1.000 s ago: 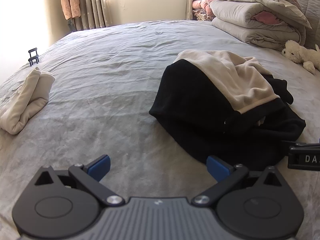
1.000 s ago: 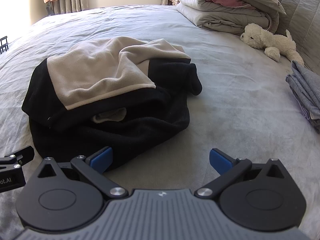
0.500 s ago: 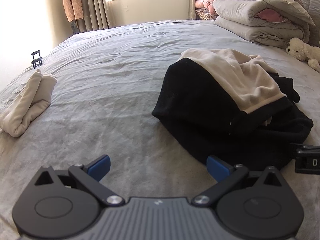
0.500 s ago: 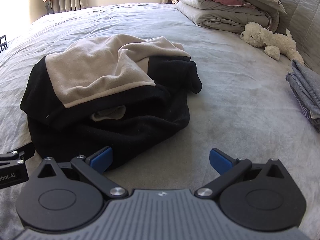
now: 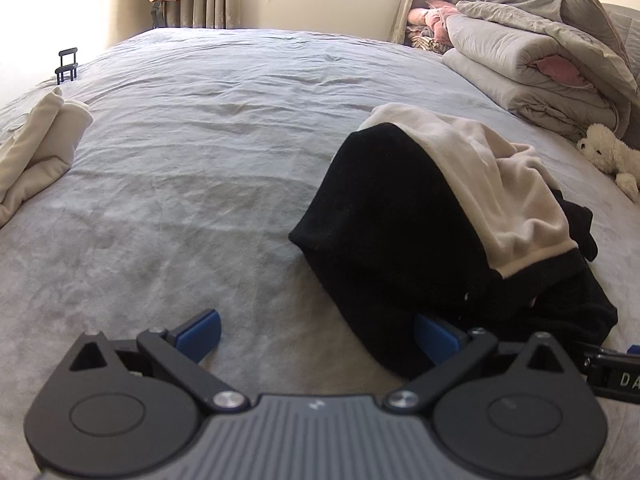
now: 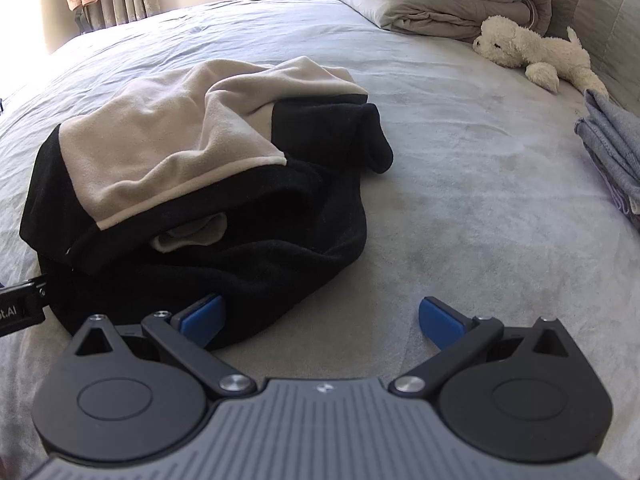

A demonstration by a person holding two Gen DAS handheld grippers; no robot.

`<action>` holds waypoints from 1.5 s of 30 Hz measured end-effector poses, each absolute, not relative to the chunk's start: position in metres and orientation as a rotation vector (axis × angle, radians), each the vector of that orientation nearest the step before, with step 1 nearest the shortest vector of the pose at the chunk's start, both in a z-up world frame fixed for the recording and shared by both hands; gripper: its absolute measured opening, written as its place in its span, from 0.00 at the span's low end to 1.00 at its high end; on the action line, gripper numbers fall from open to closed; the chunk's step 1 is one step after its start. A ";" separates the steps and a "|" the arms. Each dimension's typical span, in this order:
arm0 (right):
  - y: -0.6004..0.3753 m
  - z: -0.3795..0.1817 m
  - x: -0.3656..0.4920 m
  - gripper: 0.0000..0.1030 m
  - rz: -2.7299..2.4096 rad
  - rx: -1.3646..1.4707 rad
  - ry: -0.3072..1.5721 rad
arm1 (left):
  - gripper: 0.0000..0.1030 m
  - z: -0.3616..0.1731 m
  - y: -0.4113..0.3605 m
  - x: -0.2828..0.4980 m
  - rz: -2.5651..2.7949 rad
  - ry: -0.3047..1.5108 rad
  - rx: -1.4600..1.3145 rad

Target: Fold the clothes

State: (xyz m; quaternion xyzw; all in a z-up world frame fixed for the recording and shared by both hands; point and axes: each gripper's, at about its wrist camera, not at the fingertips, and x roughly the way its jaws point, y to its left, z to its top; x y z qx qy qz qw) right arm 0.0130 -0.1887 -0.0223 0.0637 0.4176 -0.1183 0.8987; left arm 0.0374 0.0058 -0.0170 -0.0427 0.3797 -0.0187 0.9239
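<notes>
Two claws, both spread wide, both empty. Far left on the grey bed (image 5: 240, 128): a cream garment (image 5: 36, 152), already folded, well apart from everything else. Next, the left claw (image 5: 316, 332), low over the sheet, fingers apart, the right-hand blue pad (image 5: 434, 338) now just beside or touching the near hem of the black-and-beige garment (image 5: 400, 216); contact hard to confirm. Closer than a second ago, when bare sheet separated pad and cloth. Centre: that garment, a crumpled heap, beige panel on top, black sleeve curled out toward the right, nothing flattened yet. Then the right claw (image 6: 320, 318), likewise apart and gripping nothing, the left-hand pad (image 6: 202, 318) at the black hem, having crept in a little over the same second. Far right: a white plush toy (image 6: 532, 50), a stack of folded quilts (image 5: 532, 64) behind it, a grey folded cloth (image 6: 612, 152) at the edge.

Meaning for the task: approach about done, grasp not yet made. Likely next, pinching the near hem at two spots and spreading the heap flat before any fold. Risk: thick, bunched fleece, easy to catch several layers at once.
</notes>
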 end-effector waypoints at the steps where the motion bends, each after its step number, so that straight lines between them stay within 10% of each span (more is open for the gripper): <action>1: -0.191 -0.022 0.012 1.00 -0.241 0.147 0.860 | 1.00 -0.017 0.005 0.038 -0.057 0.763 -0.098; 9: -0.205 -0.011 0.020 0.99 -0.244 0.153 0.802 | 0.83 -0.021 -0.001 0.052 -0.150 0.690 -0.022; 15: -0.192 -0.001 0.048 0.66 -0.110 -0.062 0.719 | 0.07 -0.008 -0.005 0.052 -0.236 0.667 0.027; 17: -0.192 -0.007 0.058 0.52 -0.080 -0.116 0.740 | 0.05 -0.004 -0.003 0.051 -0.239 0.650 0.049; 19: -0.197 -0.012 0.064 0.09 -0.061 -0.109 0.771 | 0.05 0.004 0.004 0.052 -0.254 0.621 0.019; 38: -0.233 0.143 -0.054 0.00 0.091 0.105 0.012 | 0.04 0.122 0.053 -0.002 -0.260 0.217 0.044; 45: -0.224 0.090 -0.008 0.25 0.074 -0.133 0.377 | 0.05 0.106 0.056 0.013 -0.210 0.284 0.090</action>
